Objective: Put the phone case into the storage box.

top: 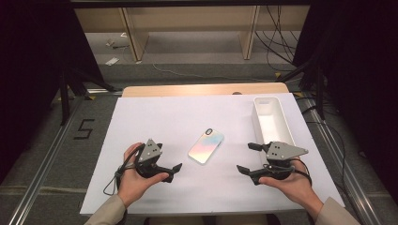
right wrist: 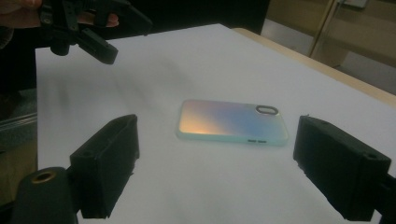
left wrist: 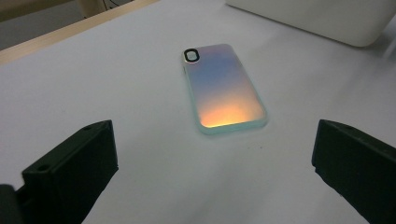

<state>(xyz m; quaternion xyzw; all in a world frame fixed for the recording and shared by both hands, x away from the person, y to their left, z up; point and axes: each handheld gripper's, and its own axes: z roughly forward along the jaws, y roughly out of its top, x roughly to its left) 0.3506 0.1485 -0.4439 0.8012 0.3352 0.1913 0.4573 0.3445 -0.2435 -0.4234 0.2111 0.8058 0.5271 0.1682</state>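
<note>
Both tools sit low near the worktop's (top: 141, 197) front edge: left tool (top: 174, 168) released, right tool (top: 247, 158) released, nothing between jaws. Phone case (top: 206, 146) lies flat between them, untouched, camera cutout facing away. White tray (top: 257, 123) farther back right.

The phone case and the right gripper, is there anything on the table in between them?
No. In the high view only bare white table sheet lies between the phone case and the right gripper. The right gripper view shows the same bare stretch before its open jaws.
</note>
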